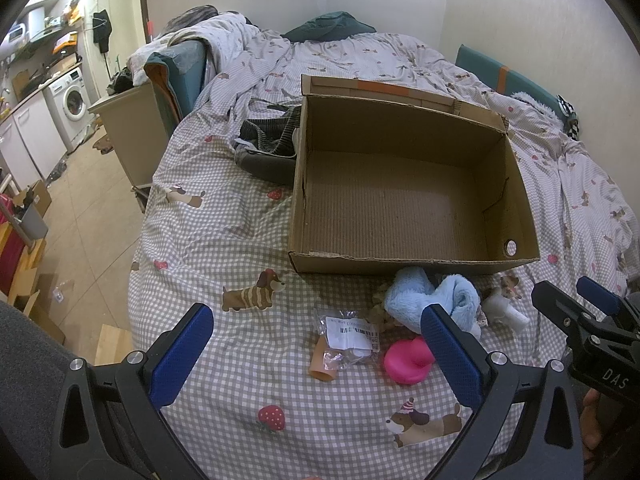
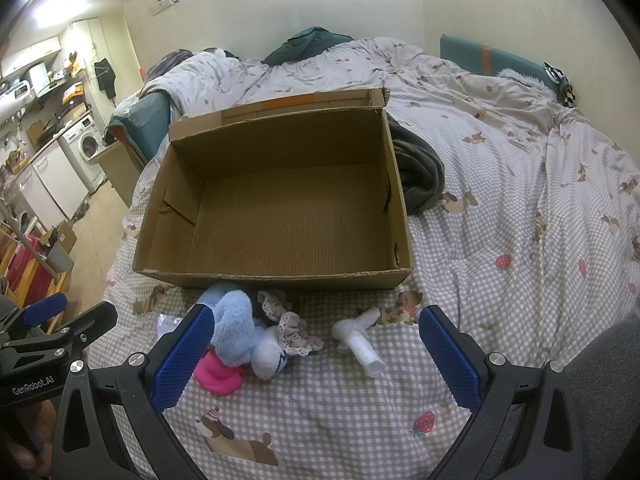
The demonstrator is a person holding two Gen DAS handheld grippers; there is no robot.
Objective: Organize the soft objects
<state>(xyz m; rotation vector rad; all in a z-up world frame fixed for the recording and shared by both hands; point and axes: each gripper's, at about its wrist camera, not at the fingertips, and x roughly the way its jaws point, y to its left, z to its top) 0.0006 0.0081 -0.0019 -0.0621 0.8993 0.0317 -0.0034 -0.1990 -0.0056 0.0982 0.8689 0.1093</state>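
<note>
An empty cardboard box point(image 1: 400, 200) point(image 2: 280, 208) sits open on the checked bedspread. In front of it lie soft things: a fluffy light-blue piece point(image 1: 416, 300) point(image 2: 236, 328), a pink rubber toy point(image 1: 408, 362) point(image 2: 218, 376), a white sock ball point(image 2: 270, 354), a frilly scrunchie point(image 2: 294, 332), a white rolled piece point(image 1: 508, 310) point(image 2: 360, 338), and a clear plastic packet point(image 1: 348, 336). My left gripper point(image 1: 316, 344) is open above the packet. My right gripper point(image 2: 314, 344) is open above the scrunchie and white piece. Both are empty.
A dark grey garment point(image 1: 268, 148) point(image 2: 420, 168) lies beside the box. The bed's left edge point(image 1: 140, 248) drops to the floor, with a cabinet point(image 1: 132, 136) and washing machine point(image 1: 74, 98) beyond. Crumpled duvet and teal pillows point(image 2: 496, 60) lie behind.
</note>
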